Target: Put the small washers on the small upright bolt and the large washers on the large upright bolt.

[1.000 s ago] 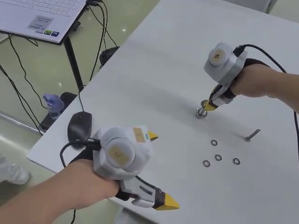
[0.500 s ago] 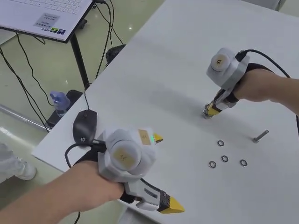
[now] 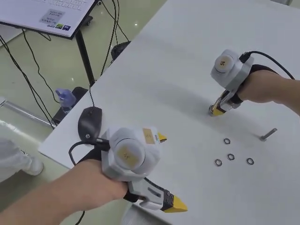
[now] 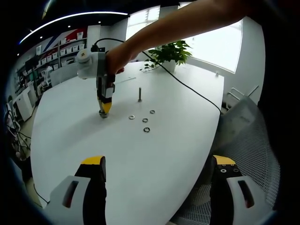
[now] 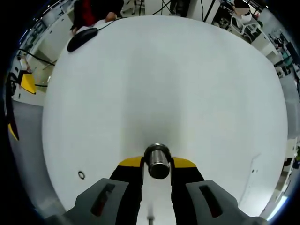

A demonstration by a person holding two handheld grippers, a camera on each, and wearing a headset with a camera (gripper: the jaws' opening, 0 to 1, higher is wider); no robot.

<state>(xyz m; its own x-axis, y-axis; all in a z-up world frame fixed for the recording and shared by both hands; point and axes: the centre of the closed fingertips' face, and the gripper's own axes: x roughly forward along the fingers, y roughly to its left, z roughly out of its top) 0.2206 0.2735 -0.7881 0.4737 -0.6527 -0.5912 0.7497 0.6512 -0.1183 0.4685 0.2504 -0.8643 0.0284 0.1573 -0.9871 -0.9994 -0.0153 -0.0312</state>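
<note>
The right gripper (image 3: 217,110) is held tips-down on the tabletop (image 3: 159,79), well in from its edges. Its jaws are closed against the two sides of the large bolt (image 5: 158,160), which stands upright between the yellow tips, as is seen in the right gripper view. Whether any washer is seated on this bolt cannot be told.

The left gripper (image 3: 169,171) is held at the near edge of the tabletop. Its jaws are spread wide apart and nothing is held between them.

Four small washers (image 3: 230,156) are noted lying flat in a loose cluster, apart from one another, between the large bolt and the near edge. The small bolt (image 4: 139,94) is recorded as upright in the left gripper view, just beyond the washers and to the far side of them from the left gripper. No washer is seen on it.

A black mouse (image 3: 90,123) is found at the left edge of the tabletop, its cable running off the edge. Off the tabletop, a laptop (image 3: 44,13) on a stand and a bottle (image 3: 66,99) on the floor are observed.
</note>
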